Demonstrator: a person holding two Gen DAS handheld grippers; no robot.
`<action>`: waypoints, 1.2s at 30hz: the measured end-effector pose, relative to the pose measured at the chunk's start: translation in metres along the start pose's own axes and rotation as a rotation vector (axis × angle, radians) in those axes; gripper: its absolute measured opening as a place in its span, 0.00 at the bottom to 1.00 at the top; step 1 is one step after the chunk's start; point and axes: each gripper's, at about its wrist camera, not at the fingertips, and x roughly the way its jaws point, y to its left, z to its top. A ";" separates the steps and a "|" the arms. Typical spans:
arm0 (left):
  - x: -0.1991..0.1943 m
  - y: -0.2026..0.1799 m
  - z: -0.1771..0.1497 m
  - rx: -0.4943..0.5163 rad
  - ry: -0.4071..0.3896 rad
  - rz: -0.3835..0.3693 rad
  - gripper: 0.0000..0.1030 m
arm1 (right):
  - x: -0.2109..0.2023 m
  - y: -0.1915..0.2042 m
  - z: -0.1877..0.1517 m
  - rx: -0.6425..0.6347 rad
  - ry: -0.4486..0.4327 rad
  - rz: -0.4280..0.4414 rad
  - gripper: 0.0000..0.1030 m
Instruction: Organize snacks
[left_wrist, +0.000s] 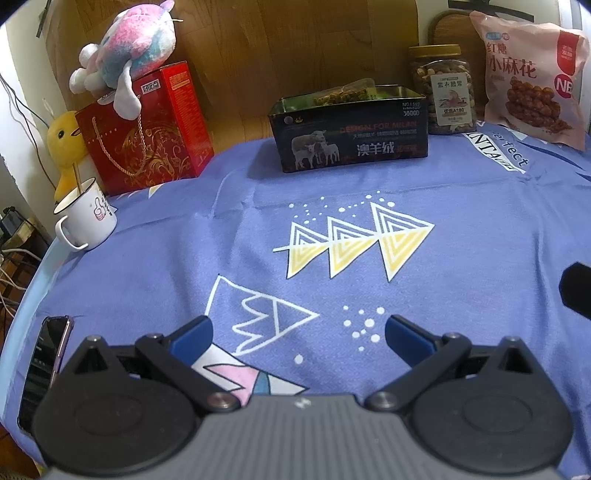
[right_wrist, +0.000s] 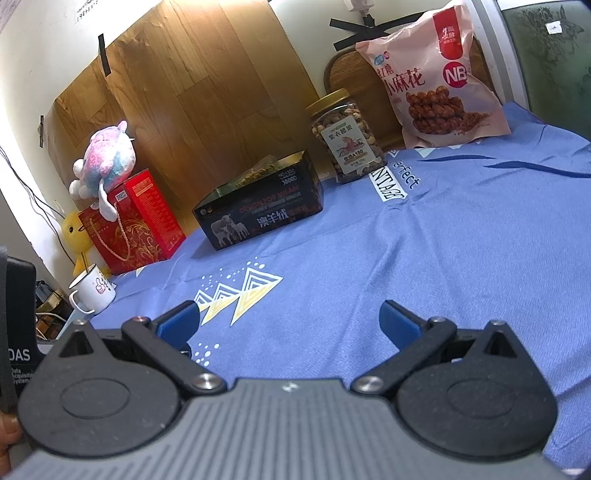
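Both grippers, left (left_wrist: 298, 332) and right (right_wrist: 290, 321), are spread and empty. Far off stand one tin (left_wrist: 351, 138), one jar (left_wrist: 441, 92) and one bag (left_wrist: 532, 77).

A: Where does the left wrist view look from?
B: Low over the blue cloth (left_wrist: 461, 229), facing the black tin (left_wrist: 351, 136) squarely.
A: The right wrist view?
B: Farther right, rolled, facing left-forward. Both share the tin (right_wrist: 258, 210), nut jar (right_wrist: 347, 136) and pink bag (right_wrist: 432, 77).
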 end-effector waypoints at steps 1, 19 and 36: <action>0.000 0.000 0.000 -0.001 0.000 0.002 1.00 | 0.000 0.000 0.000 0.000 0.000 0.000 1.00; -0.001 0.000 0.000 0.001 -0.003 0.001 1.00 | 0.000 0.000 -0.001 0.000 0.001 0.001 1.00; -0.003 -0.001 0.000 0.001 -0.010 0.002 1.00 | 0.000 0.000 -0.001 0.001 0.001 0.001 1.00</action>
